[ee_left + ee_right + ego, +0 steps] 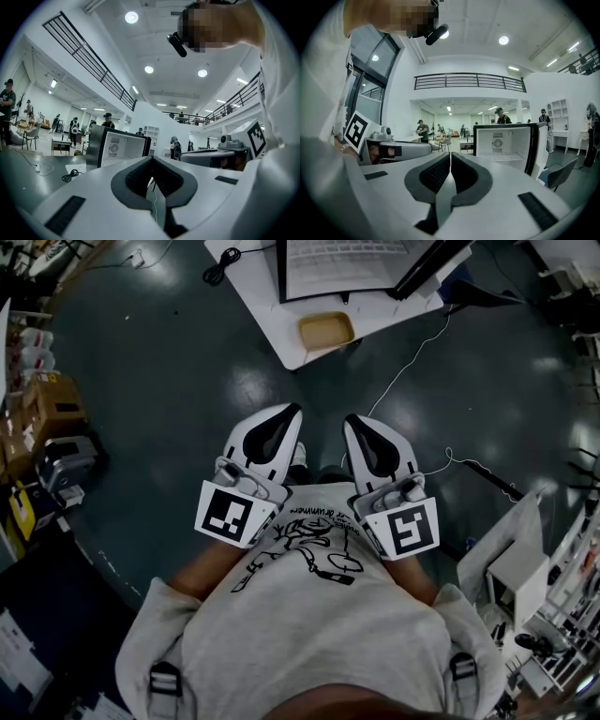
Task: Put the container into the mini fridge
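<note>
A tan, shallow container [326,330] lies on the white table [272,315], near its front corner. Behind it stands the mini fridge [352,266] with its door [429,266] swung open. Its white inside shows in the right gripper view [504,140] and, more side-on, in the left gripper view [119,149]. My left gripper [292,411] and right gripper [352,420] are held side by side close to the person's chest, over the dark floor and well short of the table. Both point toward the table. Both are shut with nothing between the jaws.
A white cable [412,362] trails across the floor from the table. A black coiled cable [220,263] lies on the table's left part. Boxes and gear [52,418] line the left, white equipment [516,577] the right. Several people stand in the hall behind the fridge.
</note>
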